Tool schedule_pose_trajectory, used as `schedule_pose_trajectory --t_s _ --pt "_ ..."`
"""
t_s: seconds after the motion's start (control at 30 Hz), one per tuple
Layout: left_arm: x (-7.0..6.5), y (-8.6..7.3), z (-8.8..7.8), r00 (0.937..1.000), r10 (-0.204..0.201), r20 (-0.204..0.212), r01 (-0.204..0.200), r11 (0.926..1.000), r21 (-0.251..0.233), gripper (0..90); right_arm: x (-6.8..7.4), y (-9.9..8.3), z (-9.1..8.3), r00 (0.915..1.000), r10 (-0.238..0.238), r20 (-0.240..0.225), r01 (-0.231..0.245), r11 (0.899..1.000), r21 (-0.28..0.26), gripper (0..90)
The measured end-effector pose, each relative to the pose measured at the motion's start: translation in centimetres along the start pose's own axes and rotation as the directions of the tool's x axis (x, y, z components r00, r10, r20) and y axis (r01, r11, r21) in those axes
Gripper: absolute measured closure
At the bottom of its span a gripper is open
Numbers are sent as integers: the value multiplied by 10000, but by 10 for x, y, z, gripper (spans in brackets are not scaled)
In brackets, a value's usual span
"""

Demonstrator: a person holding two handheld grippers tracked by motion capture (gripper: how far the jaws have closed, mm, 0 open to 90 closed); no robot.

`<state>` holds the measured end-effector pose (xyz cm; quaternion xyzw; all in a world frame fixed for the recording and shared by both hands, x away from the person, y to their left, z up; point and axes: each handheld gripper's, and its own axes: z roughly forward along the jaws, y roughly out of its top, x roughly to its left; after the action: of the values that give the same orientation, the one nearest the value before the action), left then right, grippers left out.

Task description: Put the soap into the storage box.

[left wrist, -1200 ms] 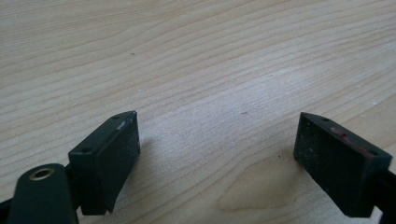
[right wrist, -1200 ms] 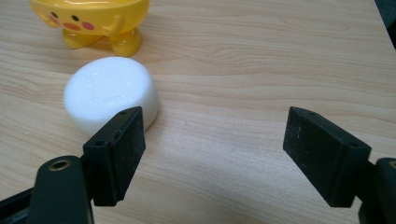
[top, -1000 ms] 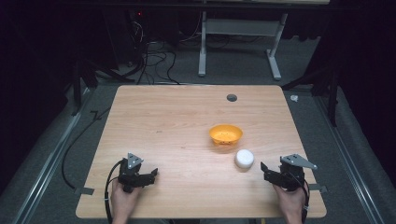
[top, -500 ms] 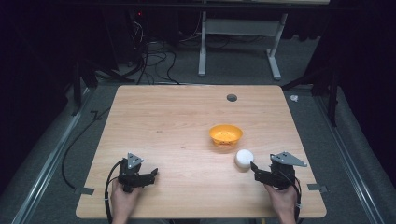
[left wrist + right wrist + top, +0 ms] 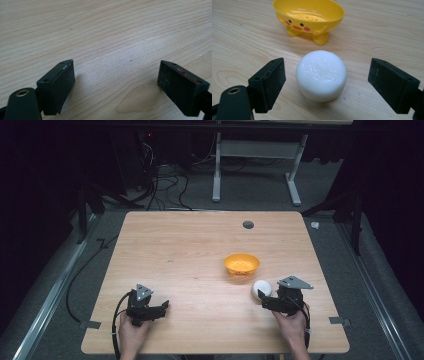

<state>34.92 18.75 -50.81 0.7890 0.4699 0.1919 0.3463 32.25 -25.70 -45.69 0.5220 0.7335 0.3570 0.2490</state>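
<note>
My left gripper point(image 5: 161, 307) rests near the table's point(image 5: 190, 250) front-left edge, jaws spread wide over bare wood. To the right, my right gripper point(image 5: 325, 82) has just been opening its jaws; the white soap point(image 5: 321, 75) sits between them, untouched by either pad. Its underside is hidden. It is a squat round puck, flat side up, no clear long axis. Just beyond stands the yellow soap dish point(image 5: 309, 16)

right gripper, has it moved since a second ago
Yes. The right gripper has slid left across the table toward the white soap, its jaws just opening, not yet touching it.
</note>
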Motion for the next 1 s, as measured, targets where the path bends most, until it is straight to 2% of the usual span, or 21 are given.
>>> schedule_pose_trajectory --t_s 0.37,0.7,1.0 --pt "0 0 0 10000 -1 1 1 10000 0 149 4 6 20 9998 -176 25 175 9988 467 147" --pt "0 0 0 10000 1 1 -1 10000 0 149 -1 -3 37 10000 4 27 -7 9943 1067 136" --pt "0 0 0 10000 -2 2 2 10000 -1 149 1 -7 42 9999 -60 125 45 9924 1226 142"
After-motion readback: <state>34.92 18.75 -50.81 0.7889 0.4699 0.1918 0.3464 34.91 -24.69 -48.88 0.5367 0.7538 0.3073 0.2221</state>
